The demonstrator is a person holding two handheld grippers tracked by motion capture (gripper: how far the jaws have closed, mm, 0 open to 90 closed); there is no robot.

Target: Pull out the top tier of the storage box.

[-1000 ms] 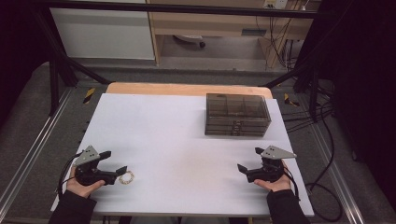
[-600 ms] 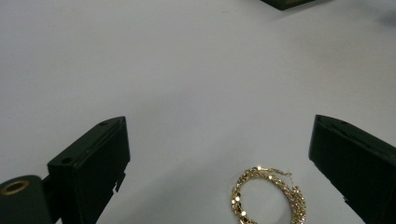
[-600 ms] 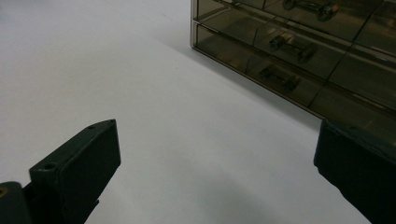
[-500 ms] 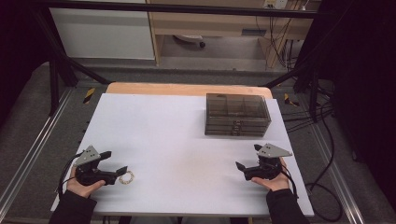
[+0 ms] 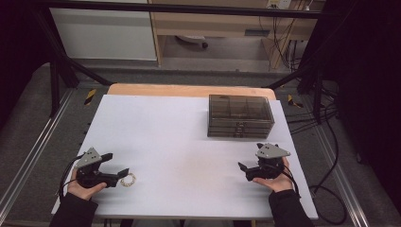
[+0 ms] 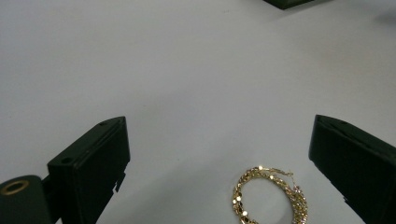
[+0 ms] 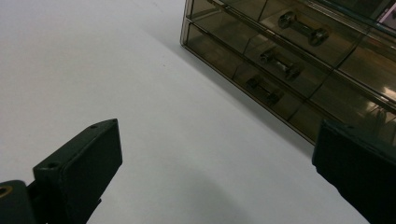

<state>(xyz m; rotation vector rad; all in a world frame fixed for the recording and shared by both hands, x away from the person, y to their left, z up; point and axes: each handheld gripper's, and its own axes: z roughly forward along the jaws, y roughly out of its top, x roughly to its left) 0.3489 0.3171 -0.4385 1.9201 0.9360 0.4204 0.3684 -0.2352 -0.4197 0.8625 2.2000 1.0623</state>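
The work in hand appears to be the picking up of the gold bracelet (image 6: 270, 195), which lies flat on the white tabletop (image 5: 189, 142) near its front left corner, just in front of the left gripper (image 5: 124, 174). In the left gripper view the bracelet is seen between the two black jaws but off-centre, nearer the right-hand jaw and low in the picture, so the jaws are best shifted sideways until the loop sits midway between them before anything is closed. Because the chain is thin and lies flush on the surface, the tips should be lowered until they almost touch the tabletop and then closed gently across one side of the loop, so that the links are pinched and not pushed away. The left gripper is spread wide and holds nothing; it is held low over the tabletop, pointing to the right and slightly away from the person, with the hand underneath it. The right gripper (image 5: 244, 171) is likewise spread wide and empty, held near the front right of the tabletop with its jaws pointing left; its own view looks obliquely toward the smoky drawer box (image 5: 240, 115), which stands well apart at the back right, its drawers apparently closed.
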